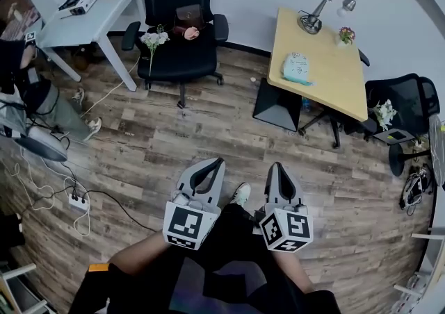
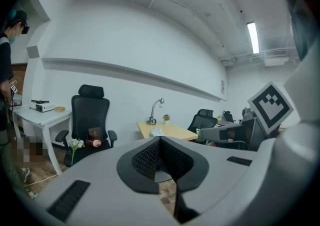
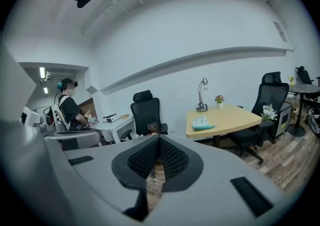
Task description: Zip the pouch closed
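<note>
A pale blue-green pouch [image 1: 297, 68] lies on the yellow table [image 1: 334, 76] across the room, far from both grippers. It also shows as a small pale shape [image 3: 202, 123] in the right gripper view and as a pale speck [image 2: 157, 132] in the left gripper view. My left gripper [image 1: 212, 164] and right gripper [image 1: 277, 167] are held side by side close to the person's body, above the wood floor. Both point toward the table. The left gripper [image 2: 160, 140] has its jaws together with nothing in them, and so does the right gripper [image 3: 159, 138].
A black office chair [image 1: 182, 28] with flowers and a small brown thing on its seat stands between me and the far wall. A white table [image 1: 90, 21] and another person [image 1: 14, 62] are at the left. Cables and a power strip [image 1: 76, 201] lie on the floor. More black chairs [image 1: 400, 101] stand at the right.
</note>
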